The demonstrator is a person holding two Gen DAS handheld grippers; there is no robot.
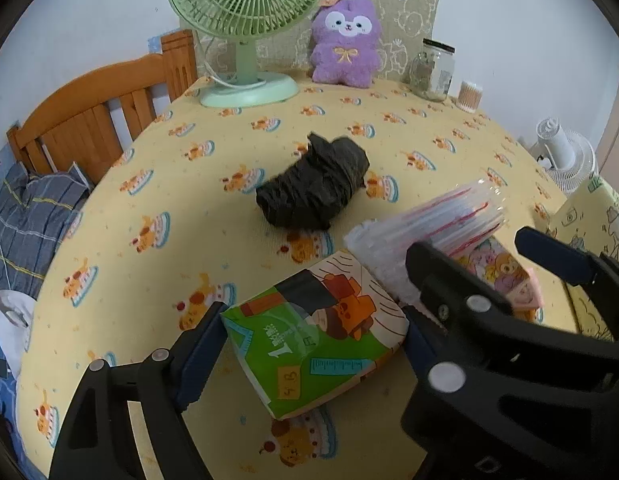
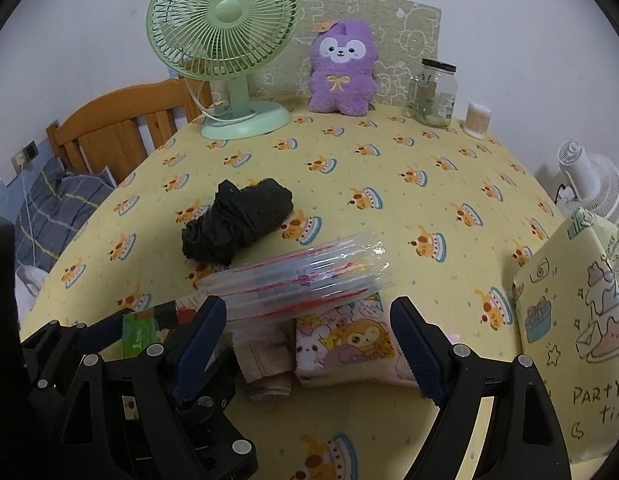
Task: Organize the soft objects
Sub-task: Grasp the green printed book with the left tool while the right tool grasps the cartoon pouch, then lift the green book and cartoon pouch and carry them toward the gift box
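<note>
Green-printed, the soft pack (image 1: 315, 336) lies between my left gripper (image 1: 313, 340)'s parted jaws, long axis running seven to one o'clock. My right gripper (image 2: 309, 344) gapes empty over the pink pack (image 2: 345, 344) at twelve o'clock, so left is nearer.

The counter (image 2: 389, 200) is covered with a yellow cloth printed with small cake-and-puppy figures. Along its far edge stand a green fan (image 2: 223, 44), a purple plush toy (image 2: 341, 76), a glass jar (image 2: 433, 94) and a tub of cotton swabs (image 2: 478, 119). A black crumpled bundle (image 2: 237, 220) lies mid-counter. Nearer lie a green tissue pack (image 1: 321, 336), a pink cartoon tissue pack (image 2: 345, 344) and a beige folded cloth (image 2: 265, 364). A clear sleeve of bags (image 2: 305, 284) rests on top of them.
</note>
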